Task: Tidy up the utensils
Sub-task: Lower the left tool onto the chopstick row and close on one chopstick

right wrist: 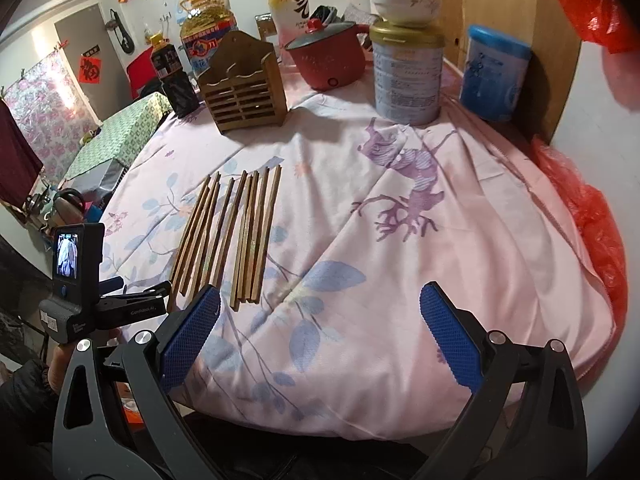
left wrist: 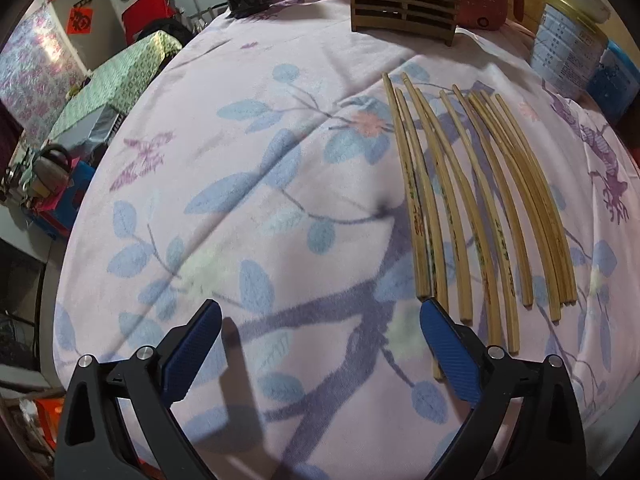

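Tablecloth (right wrist: 400,260) bears chopsticks (right wrist: 232,236); right view adds bowl (right wrist: 404,8).

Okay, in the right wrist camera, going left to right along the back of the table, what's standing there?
Dark sauce bottle → wooden utensil holder → red electric pot → tall tin with a bowl on top → blue tub.

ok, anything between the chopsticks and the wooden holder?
Nothing: only bare floral cloth between the chopsticks and the holder. Right wrist view shows it best; left wrist view agrees.
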`<state>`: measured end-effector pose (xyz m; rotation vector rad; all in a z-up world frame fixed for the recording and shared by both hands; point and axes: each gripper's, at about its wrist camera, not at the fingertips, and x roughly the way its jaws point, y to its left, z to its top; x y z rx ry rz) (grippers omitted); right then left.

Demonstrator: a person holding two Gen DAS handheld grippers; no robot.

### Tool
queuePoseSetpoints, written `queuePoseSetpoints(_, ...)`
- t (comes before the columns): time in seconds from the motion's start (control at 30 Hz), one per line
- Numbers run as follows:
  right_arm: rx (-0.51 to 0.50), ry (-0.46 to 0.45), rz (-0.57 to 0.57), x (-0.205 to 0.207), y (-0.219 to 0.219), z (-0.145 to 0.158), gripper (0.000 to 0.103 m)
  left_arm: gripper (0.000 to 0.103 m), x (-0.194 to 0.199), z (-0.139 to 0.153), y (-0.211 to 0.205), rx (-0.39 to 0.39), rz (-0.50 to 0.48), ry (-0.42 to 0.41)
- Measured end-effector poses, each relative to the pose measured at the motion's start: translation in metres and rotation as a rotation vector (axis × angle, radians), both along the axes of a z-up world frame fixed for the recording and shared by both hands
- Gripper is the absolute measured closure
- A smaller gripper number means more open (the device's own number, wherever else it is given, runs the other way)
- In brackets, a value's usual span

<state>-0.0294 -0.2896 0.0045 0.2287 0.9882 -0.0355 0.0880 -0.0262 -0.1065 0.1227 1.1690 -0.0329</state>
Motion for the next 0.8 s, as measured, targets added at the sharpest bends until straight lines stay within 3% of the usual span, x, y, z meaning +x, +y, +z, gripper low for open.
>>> queuePoseSetpoints(0.2, 0.018, -0.011, -0.099, -0.001, 0.004, 0.004, 0.006, 0.006, 0.021, 0.001, -0.010, 0.033, -0.103, -0.014)
queuePoseSetpoints(0.3, 0.022, 0.012, -0.125, -0.002, 0.013, -0.001, 0.006, 0.012, 0.032, 0.001, -0.011, 0.022, -0.147, -0.032)
queuePoseSetpoints(0.37, 0.026, 0.019, -0.148, -0.003, 0.015, -0.003, 0.006, 0.017, 0.033, 0.001, -0.007, -0.001, -0.162, -0.024)
queuePoseSetpoints(0.57, 0.019, 0.066, -0.145, -0.004, 0.028, -0.011, 0.006, 0.017, 0.036, 0.000, -0.004, -0.031, -0.207, -0.009)
queuePoseSetpoints(0.73, -0.020, 0.048, -0.174, -0.010, 0.021, -0.003, 0.006, 0.017, 0.040, -0.002, -0.019, -0.040, -0.210, -0.046)
queuePoseSetpoints(0.8, -0.022, 0.045, -0.195, -0.012, 0.015, -0.002, 0.006, 0.025, 0.044, -0.002, -0.022, -0.058, -0.212, -0.067)
